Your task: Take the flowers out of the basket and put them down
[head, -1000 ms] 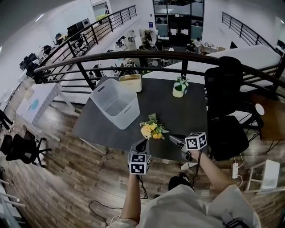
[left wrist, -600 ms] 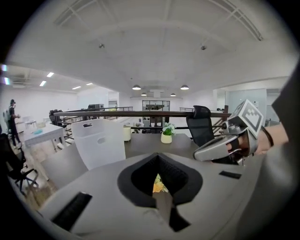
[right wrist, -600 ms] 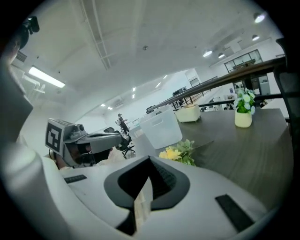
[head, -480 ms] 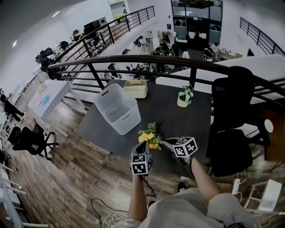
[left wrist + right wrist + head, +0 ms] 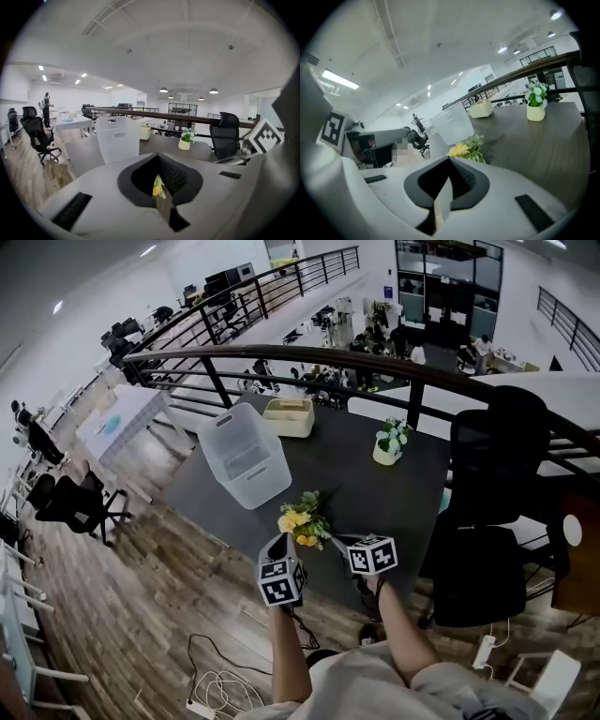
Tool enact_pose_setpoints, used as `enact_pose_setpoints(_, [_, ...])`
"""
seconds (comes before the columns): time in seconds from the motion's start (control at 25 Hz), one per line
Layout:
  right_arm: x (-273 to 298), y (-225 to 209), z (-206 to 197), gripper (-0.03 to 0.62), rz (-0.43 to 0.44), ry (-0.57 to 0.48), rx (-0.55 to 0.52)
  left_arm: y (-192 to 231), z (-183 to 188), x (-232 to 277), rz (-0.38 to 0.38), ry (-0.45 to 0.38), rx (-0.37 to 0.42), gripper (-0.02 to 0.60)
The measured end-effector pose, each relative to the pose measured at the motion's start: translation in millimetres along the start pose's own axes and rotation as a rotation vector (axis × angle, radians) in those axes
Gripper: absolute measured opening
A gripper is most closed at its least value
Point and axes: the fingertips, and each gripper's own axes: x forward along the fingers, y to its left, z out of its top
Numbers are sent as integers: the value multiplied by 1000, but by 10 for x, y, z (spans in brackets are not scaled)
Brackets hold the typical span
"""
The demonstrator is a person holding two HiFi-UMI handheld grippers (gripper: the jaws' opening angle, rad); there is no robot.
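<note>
The bunch of yellow flowers [image 5: 300, 519] with green leaves lies on the dark table [image 5: 375, 493], near its front edge and outside the white basket [image 5: 246, 457]. The basket stands empty, further back and to the left. My left gripper [image 5: 278, 547] hovers just in front of the bunch; its jaws look shut, and the flowers [image 5: 158, 185] show beyond the tips of that gripper [image 5: 164, 206]. My right gripper [image 5: 337, 543] sits to the right of the bunch, shut with nothing in it. From that right gripper [image 5: 443, 199] the flowers [image 5: 468, 149] lie ahead on the table, untouched.
A small cream pot of white flowers [image 5: 390, 442] and a cream box [image 5: 289, 416] stand at the table's back. A black office chair [image 5: 492, 521] is at the right side. A dark railing [image 5: 309, 354] runs behind. Cables [image 5: 220, 681] lie on the wooden floor.
Both grippers have drawn in closer to the flowers, the right one moving left and lower, the left one rolling. The flowers and basket have stayed where they were.
</note>
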Motion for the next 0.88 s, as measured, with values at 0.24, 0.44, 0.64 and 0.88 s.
enact_pose_setpoints(0.24, [-246, -74, 77, 2, 22, 11, -55, -87, -377, -110, 30, 85, 7, 24])
enact_pose_setpoints(0.44, [-314, -30, 208, 0, 41, -38, -60, -179, -376, -215, 25, 92, 65, 25])
enact_pose_setpoints(0.64, [-329, 92, 236, 0, 71, -14, -111, -177, -259, -273, 38, 81, 62, 23])
enact_pose_setpoints(0.88, [-435, 78, 227, 0, 70, -12, -111, -297, -137, -332, 10, 48, 26, 25])
